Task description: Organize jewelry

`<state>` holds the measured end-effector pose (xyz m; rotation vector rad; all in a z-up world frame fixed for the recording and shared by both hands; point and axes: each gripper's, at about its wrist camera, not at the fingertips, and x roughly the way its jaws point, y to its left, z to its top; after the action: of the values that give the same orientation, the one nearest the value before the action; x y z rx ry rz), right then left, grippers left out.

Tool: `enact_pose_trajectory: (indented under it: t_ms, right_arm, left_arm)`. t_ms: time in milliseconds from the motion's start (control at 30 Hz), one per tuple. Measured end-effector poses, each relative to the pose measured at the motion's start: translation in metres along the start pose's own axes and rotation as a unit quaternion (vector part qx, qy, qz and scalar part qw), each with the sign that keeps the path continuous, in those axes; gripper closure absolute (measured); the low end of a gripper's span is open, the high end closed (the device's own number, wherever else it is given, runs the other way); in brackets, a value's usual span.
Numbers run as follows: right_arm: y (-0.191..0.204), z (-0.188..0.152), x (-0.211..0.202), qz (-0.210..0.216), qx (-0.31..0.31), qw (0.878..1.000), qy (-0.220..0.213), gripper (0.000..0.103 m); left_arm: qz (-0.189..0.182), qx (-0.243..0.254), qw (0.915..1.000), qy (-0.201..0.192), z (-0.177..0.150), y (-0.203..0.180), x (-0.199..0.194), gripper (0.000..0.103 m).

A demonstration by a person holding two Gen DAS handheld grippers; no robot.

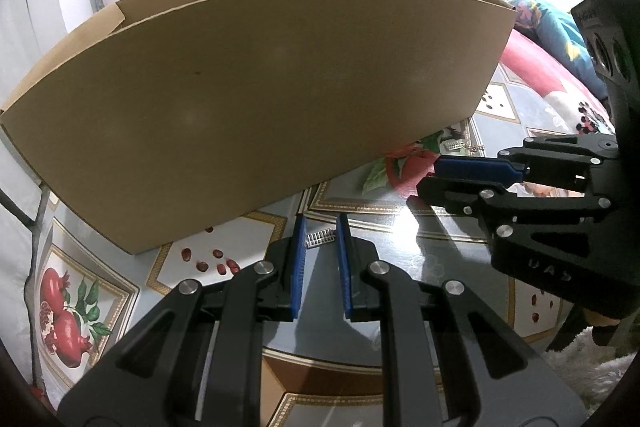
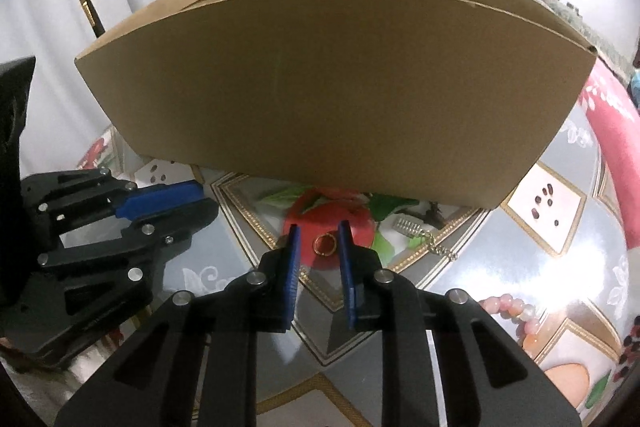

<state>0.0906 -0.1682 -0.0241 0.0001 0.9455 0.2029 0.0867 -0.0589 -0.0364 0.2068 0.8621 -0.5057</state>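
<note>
**Gold ring between the right jaws**

A thin gold ring (image 2: pixel 325 244) lies on the glossy pomegranate-print tablecloth (image 2: pixel 560 227), between the right gripper (image 2: pixel 320 239)'s ribbed blue pads, jaws narrowed; contact is unclear. The left gripper (image 1: pixel 320 237) brackets a small silver spring-like piece (image 1: pixel 319 238), gap narrow. The plain cardboard box (image 2: pixel 320 99) stands behind.

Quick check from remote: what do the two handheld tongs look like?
Both match: left tongs and right tongs have matte black linkage arms with silver round pivot pins and ribbed blue pads. The right body carries faint embossed letters. No cables or sleeves show.
</note>
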Motion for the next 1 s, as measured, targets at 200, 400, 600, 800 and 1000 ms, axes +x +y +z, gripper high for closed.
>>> enact_pose_trajectory:
  t_ms: [200, 400, 600, 800, 1000]
  right_arm:
    - [0.002, 0.000, 0.001, -0.002, -0.002, 1.000, -0.001, 0.091]
    - [-0.006, 0.001, 0.003, 0.016, 0.020, 1.000, -0.005, 0.092]
    - [-0.014, -0.002, -0.003, 0.025, 0.041, 0.999, -0.007, 0.092]
    - [-0.023, -0.011, -0.018, 0.022, 0.059, 0.998, -0.015, 0.092]
    - [-0.030, -0.018, -0.026, 0.023, 0.071, 0.997, -0.013, 0.092]
  left_arm:
    - [0.002, 0.003, 1.0000, -0.004, -0.001, -0.001, -0.001, 0.089]
    - [0.001, 0.003, 1.0000, -0.007, -0.002, -0.001, -0.001, 0.089]
    - [-0.004, 0.002, 0.9999, -0.016, -0.001, -0.001, -0.005, 0.100]
    - [-0.032, -0.019, 0.9992, -0.018, -0.002, 0.006, -0.010, 0.103]
    - [-0.055, -0.040, 0.9975, -0.023, -0.001, 0.016, -0.024, 0.072]
